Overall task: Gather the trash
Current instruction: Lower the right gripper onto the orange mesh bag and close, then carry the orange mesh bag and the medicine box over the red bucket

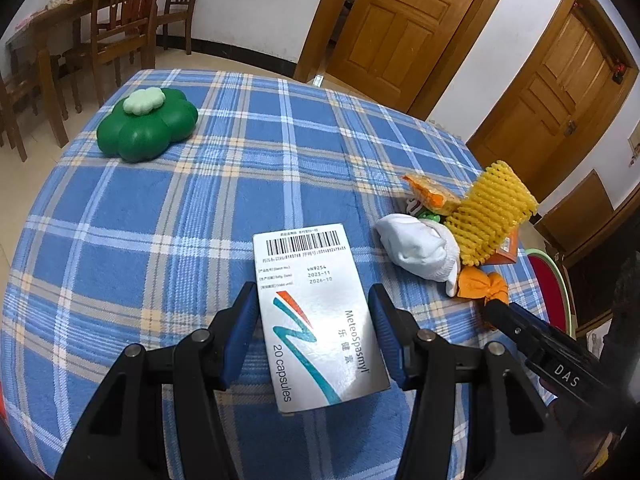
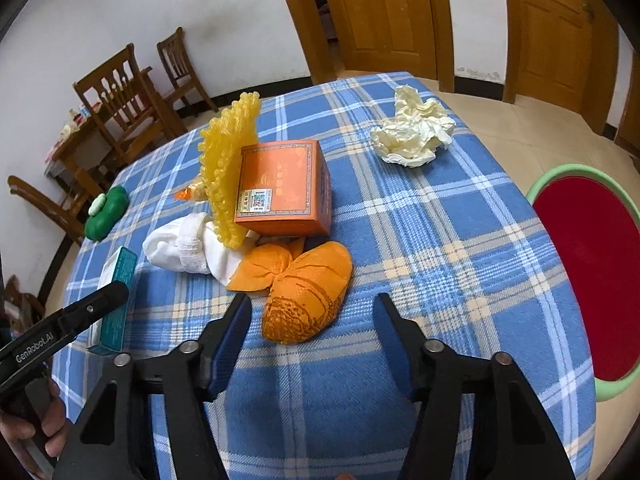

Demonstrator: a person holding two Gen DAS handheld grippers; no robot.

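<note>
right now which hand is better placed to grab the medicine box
Left. The left tongs are open with the medicine box lying between their fingers, so they mostly just need to close. The right tongs face the orange cloth, with the box off to their left.

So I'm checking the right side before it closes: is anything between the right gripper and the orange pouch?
Nothing visible. The orange pouch lies on the tablecloth just ahead of the open right gripper, with bare cloth between.
</note>
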